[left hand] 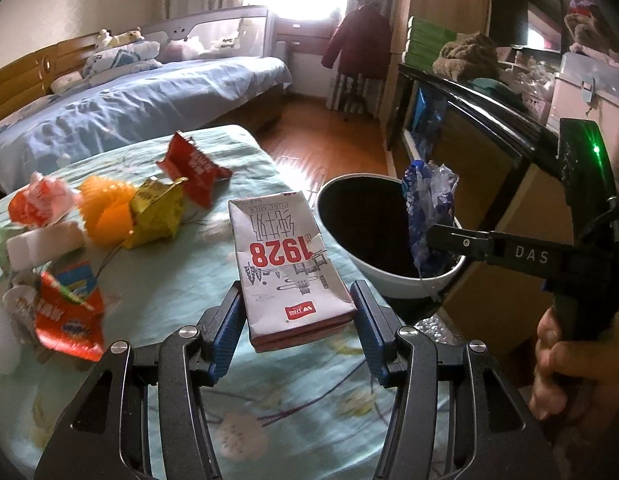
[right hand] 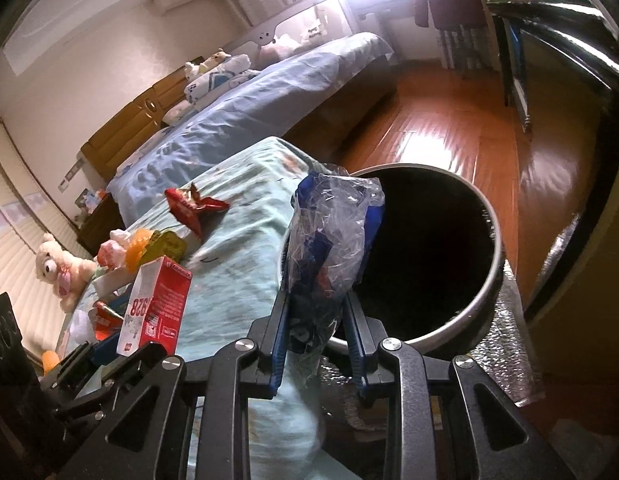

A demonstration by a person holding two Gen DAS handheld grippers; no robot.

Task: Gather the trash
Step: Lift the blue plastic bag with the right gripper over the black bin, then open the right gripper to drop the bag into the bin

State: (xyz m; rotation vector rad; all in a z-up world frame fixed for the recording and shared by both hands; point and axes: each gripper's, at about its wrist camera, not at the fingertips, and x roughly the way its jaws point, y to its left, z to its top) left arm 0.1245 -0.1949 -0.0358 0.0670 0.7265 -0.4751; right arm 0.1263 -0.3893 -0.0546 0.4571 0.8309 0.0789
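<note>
Sunlit bedroom with a glossy wooden floor (right hand: 461, 120) and a bed under rumpled blue sheets (left hand: 141, 100); nearer, a table draped in a soft pale-green floral cloth (left hand: 181, 264) carries the litter. On that cloth lie a crinkled red foil wrapper (left hand: 193, 172), a crumpled yellow-gold foil packet (left hand: 155, 212), an orange ribbed plastic piece (left hand: 105, 208), a white block (left hand: 43, 242) and a torn red-and-blue wrapper (left hand: 67, 316). Just beside the table's edge stands a round bin (right hand: 491, 280) with a smooth white wall and a dark interior. The left gripper (left hand: 295, 304) is clamped by its blue ribbed pads on the lower end of a rectangular, slightly dented milk carton (left hand: 285, 256), white with red "1928" print, which is lifted above the cloth near the bin's rim. The right gripper (right hand: 317, 320), held by a hand (left hand: 565, 364), has its jaws drawn narrow and pinches a crumpled clear-and-blue plastic wrapper (right hand: 333, 232); the crinkly film stands up out of the pads and hangs over the near rim of the bin, above its dark opening. A cream plush bear (right hand: 57, 268) sits off to the far side.
</note>
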